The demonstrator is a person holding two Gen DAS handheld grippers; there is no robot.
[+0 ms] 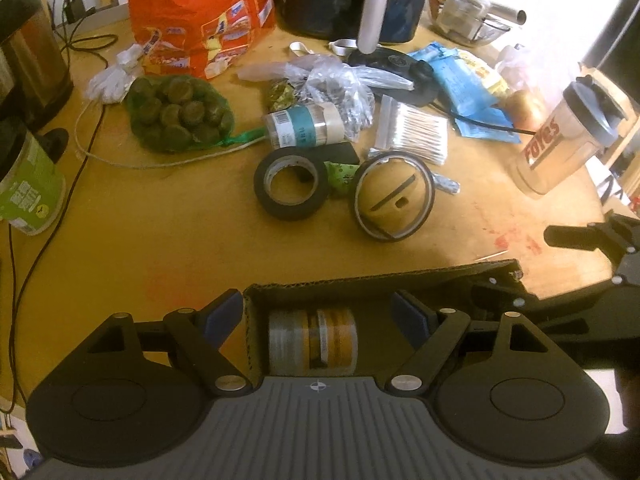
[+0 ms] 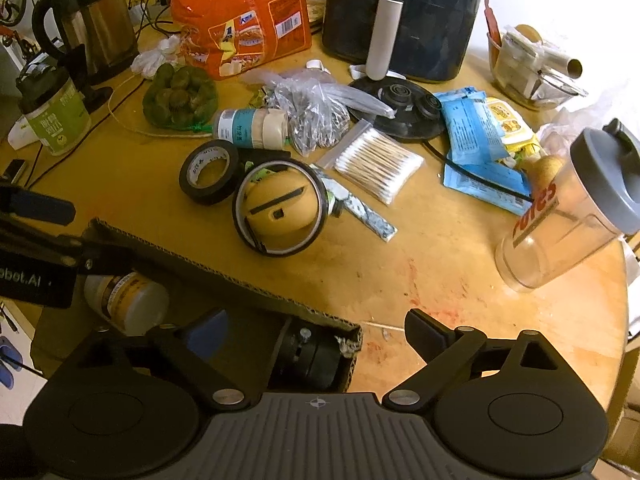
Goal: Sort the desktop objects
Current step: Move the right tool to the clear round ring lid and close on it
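While both grippers gape, left gripper point(image 1: 318, 314) straddling cardboard box point(image 1: 360, 280) wall, bottle point(image 1: 312, 342) inside

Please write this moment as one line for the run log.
left gripper: open, straddling box wall | right gripper: open, empty, straddling box end | in box: bottle, black part | tape rolls unsorted on table

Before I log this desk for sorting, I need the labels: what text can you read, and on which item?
"...obot.AI", start cut off: left gripper body.
"FOYes", roughly: clear shaker bottle; the letters are distorted.
Green tub: white words, too blurred to read.
Orange snack bag: print and barcode too small.
Teal-labelled canister: digits unreadable.
Black tape roll: core print too small.
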